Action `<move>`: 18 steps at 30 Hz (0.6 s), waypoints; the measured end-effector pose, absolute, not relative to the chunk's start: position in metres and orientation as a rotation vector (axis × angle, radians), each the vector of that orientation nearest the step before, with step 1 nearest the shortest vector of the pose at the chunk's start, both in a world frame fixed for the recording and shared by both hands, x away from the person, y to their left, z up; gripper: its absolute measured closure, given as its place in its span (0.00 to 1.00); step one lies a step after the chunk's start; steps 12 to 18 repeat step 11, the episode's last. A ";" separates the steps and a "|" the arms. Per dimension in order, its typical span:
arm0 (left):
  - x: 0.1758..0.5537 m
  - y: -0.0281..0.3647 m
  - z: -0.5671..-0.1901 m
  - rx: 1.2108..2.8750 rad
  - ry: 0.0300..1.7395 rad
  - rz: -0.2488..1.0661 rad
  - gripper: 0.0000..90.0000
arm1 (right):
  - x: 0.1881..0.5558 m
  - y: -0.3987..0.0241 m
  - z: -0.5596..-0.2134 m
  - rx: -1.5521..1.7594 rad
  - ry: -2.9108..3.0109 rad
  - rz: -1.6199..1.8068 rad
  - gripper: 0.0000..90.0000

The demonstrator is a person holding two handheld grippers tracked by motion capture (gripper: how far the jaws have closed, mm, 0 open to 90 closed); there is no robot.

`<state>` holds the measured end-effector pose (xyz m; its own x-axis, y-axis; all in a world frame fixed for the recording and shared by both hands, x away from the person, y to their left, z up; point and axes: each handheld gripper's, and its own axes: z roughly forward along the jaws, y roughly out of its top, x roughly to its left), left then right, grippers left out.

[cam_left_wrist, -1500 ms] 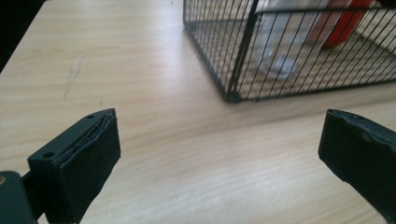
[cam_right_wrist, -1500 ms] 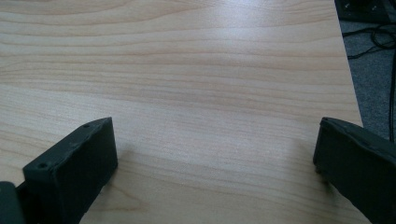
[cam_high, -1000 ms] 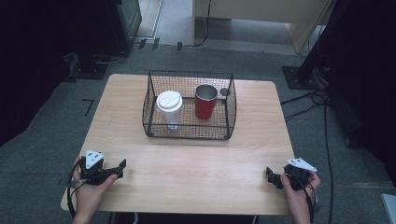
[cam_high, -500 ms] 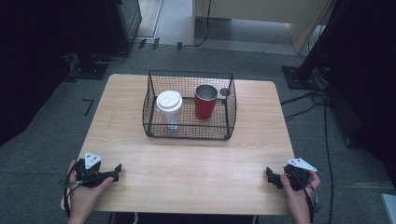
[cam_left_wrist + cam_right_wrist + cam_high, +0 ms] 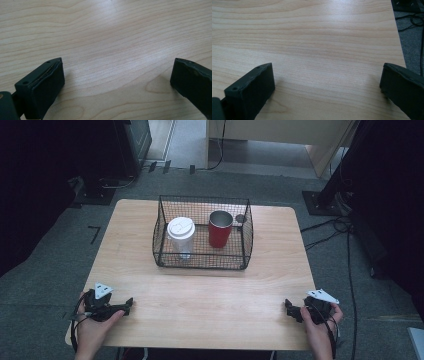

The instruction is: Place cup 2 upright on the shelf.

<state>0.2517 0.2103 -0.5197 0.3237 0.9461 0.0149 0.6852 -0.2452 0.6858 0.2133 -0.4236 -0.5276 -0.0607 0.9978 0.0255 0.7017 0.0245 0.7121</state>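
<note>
A black wire basket stands on the far middle of the wooden table. Inside it are a white paper cup with a lid on the left and a red cup on the right, both upright. My left gripper rests low at the table's near left corner, held in a hand. In the left gripper view the left gripper stands open over bare wood. My right gripper sits at the near right corner. In its own view the right gripper is open with nothing between the jaws.
The table's right edge runs close beside the right gripper, with grey floor and cables beyond it. Dark furniture stands off the far left and a black stand off the far right.
My left gripper has drawn back a little toward the table's near left corner and settled lower. The right gripper has stayed put.
</note>
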 end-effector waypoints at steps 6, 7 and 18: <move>0.252 0.209 -0.520 2.007 1.444 0.589 0.00 | 0.213 -0.424 -0.528 1.725 1.814 0.785 0.00; 0.252 0.209 -0.520 2.006 1.448 0.591 0.00 | 0.213 -0.424 -0.528 1.725 1.814 0.785 0.00; 0.252 0.207 -0.520 2.000 1.457 0.595 0.00 | 0.213 -0.424 -0.528 1.726 1.814 0.785 0.00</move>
